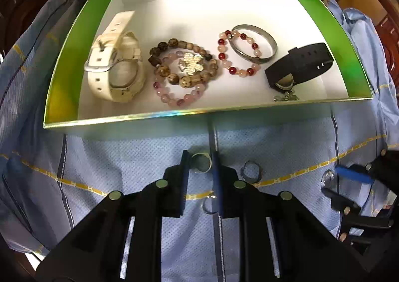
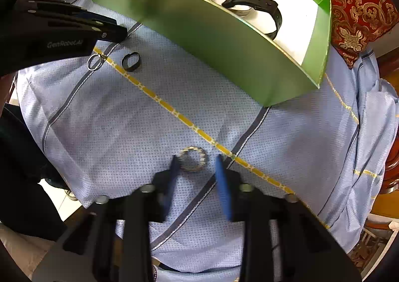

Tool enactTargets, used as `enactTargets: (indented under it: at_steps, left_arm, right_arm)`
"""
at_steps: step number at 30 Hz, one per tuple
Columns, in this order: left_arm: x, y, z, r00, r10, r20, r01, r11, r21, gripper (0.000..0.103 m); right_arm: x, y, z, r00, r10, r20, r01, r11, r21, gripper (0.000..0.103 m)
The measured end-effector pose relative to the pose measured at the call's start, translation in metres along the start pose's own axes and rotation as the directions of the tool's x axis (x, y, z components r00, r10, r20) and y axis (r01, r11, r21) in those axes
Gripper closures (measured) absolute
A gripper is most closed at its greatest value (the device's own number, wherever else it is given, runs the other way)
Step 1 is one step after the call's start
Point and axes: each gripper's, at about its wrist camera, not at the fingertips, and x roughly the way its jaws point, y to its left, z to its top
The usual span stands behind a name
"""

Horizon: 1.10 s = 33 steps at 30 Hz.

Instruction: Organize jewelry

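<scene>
Currently the left gripper (image 1: 201, 165) fingers stand apart around a silver ring (image 1: 201, 163) on the blue cloth (image 1: 139, 155); the right gripper (image 2: 197, 165) brackets a beaded ring (image 2: 193, 158), unclamped, near the green box (image 1: 74, 40)

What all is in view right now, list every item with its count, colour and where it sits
Box: one, green outside, white inside, on the cloth.
Watches: two, white at the box's left, black at its right.
Bead bracelets: three, brown, pink, red-and-pink, mid-box.
Bangle: one, silver, under the red-and-pink bracelet.
Rings: four, on the cloth outside the box; silver between the left fingers, dark, thin silver, studded silver between the right fingers.
Cloth: one, light blue.
Cushion: one, red and gold, behind the box.
Left gripper: open.
Right gripper: open.
</scene>
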Motion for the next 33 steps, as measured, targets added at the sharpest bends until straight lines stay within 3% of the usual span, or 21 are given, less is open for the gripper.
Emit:
enactTargets:
  at_steps: [5,10,15,17,19,23,33]
  left_arm:
    - [-0.002,0.009,0.001,1.000,-0.004,0.000,0.004,1.000,-0.014,0.085]
    - [0.000,0.006,0.003,1.000,0.006,-0.004,-0.006,1.000,-0.002,0.085]
    - [-0.001,0.005,0.003,1.000,0.003,-0.006,-0.003,1.000,-0.004,0.085]
    - [0.000,0.005,0.004,1.000,0.000,-0.008,0.000,1.000,0.002,0.085]
    - [0.000,0.005,0.005,1.000,0.000,-0.008,0.000,1.000,0.007,0.085]
    - [0.000,0.005,0.004,1.000,0.002,-0.008,-0.002,1.000,0.006,0.085]
    - [0.001,0.005,0.004,1.000,0.005,-0.006,-0.004,1.000,0.013,0.077]
  right_arm:
    - [-0.003,-0.001,0.002,0.999,0.012,0.037,-0.013,0.999,0.044,0.081]
    - [-0.015,-0.023,0.007,0.992,0.072,0.101,-0.086,0.985,0.152,0.080]
    - [-0.009,-0.032,0.009,0.991,0.107,0.085,-0.122,0.970,0.211,0.080]
    - [-0.005,-0.037,0.011,0.992,0.106,0.074,-0.120,0.967,0.225,0.077]
    - [-0.001,-0.050,0.014,0.991,0.112,0.069,-0.126,0.964,0.236,0.066]
    - [-0.001,-0.059,0.020,0.989,0.124,0.087,-0.142,0.957,0.251,0.065]
    - [-0.001,-0.062,0.021,0.993,0.107,0.057,-0.117,0.967,0.226,0.049]
